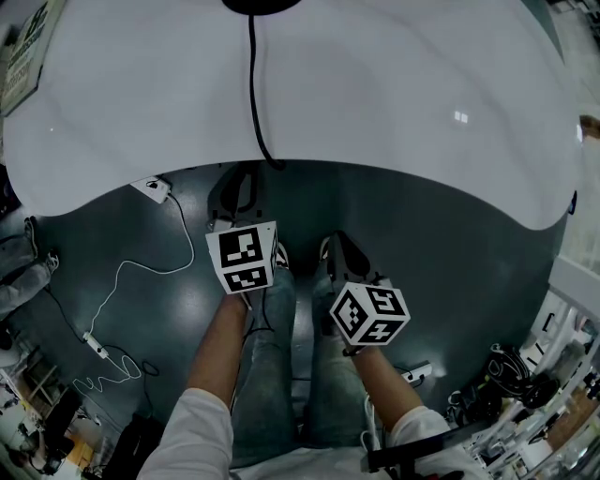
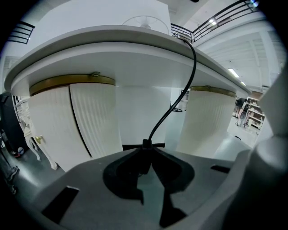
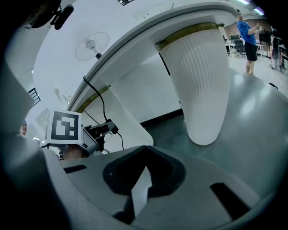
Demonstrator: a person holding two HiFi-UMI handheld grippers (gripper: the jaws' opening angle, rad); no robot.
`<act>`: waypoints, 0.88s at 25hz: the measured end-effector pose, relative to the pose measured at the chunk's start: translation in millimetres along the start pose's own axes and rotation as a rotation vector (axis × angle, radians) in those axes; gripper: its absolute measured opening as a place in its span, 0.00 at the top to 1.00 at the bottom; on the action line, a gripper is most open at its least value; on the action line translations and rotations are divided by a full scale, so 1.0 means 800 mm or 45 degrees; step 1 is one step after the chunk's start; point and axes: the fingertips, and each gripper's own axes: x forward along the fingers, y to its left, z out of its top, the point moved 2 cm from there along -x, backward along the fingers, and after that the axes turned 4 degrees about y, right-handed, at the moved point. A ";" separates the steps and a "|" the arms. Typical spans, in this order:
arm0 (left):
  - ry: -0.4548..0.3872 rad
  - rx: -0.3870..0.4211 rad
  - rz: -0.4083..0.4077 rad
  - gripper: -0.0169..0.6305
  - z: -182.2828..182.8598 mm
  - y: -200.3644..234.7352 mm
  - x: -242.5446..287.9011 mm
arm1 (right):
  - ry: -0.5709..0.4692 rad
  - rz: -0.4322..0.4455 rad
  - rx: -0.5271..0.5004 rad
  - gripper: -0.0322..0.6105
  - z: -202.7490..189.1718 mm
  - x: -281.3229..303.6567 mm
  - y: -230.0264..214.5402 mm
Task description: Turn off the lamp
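A person standing at a round white desk [image 1: 403, 103] is holding a two-jaw tool in each hand, both angled down toward the dark floor [image 1: 450, 253] just below the desk's edge. The lamp [image 1: 262, 5] is showing only as a dark base at the far edge of the desk, cut off by the top of the head view. Its black cord [image 1: 252, 84] is running across the white top toward the person and dropping over the near rim.

The left tool [image 2: 146, 152] is pinching a small black switch [image 2: 146, 144] on that hanging cord, its jaw tips closing on it while the cord is rising from them to the desk rim. The right tool [image 3: 145, 155] is hanging just beside it, on the person's right. Its jaw tips are resting together with nothing between them and only a thin sliver of gap behind.

White ribbed pedestals [image 2: 90, 121] are carrying the desk. A thin white cable [image 1: 141, 267] is lying looped on the floor to the person's left. A figure in a blue top [image 3: 246, 36] is standing far off in the right gripper view.
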 end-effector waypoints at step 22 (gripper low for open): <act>-0.082 0.024 0.060 0.84 0.030 -0.002 -0.015 | -0.031 0.008 -0.015 0.95 0.020 -0.018 0.006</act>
